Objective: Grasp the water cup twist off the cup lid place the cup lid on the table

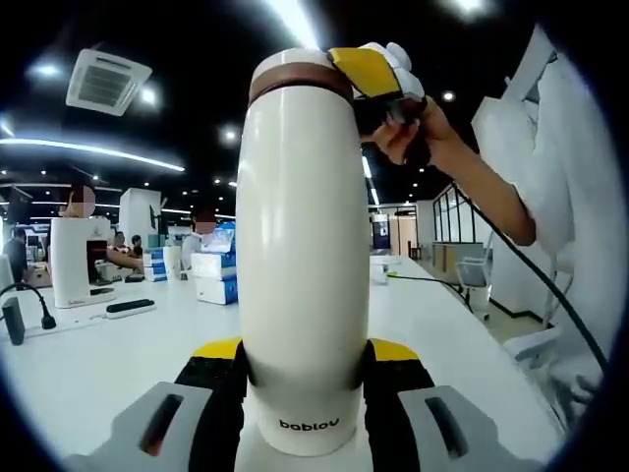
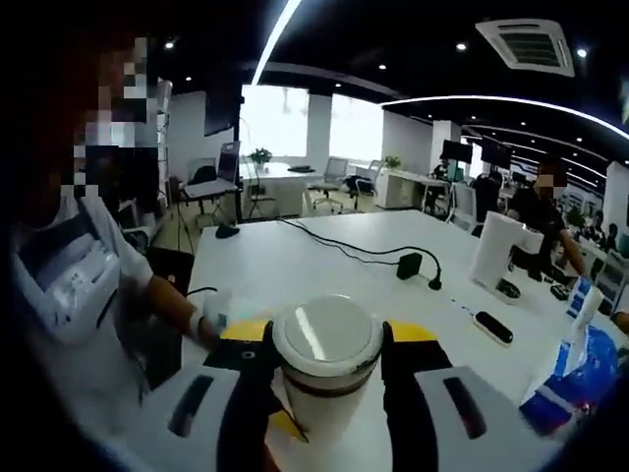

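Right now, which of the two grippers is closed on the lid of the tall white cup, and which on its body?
The right gripper clamps the white round lid above the brown band; the left gripper clamps the tall white cup near its base.

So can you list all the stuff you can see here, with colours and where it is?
water cup: one, cream-white, upright over the table, held low between the left gripper's fingers
cup lid: one, white top with a brown band, still on the cup, between the right gripper's fingers
table: one, white, long, under everything
cable: one, black, trailing across the table
box: white and blue, further back on the table
ceiling vent: one, white, overhead
left gripper: one, yellow and black fingers, closed on the cup body
right gripper: one, yellow and black fingers, closed on the lid
hand: one, holding the right gripper
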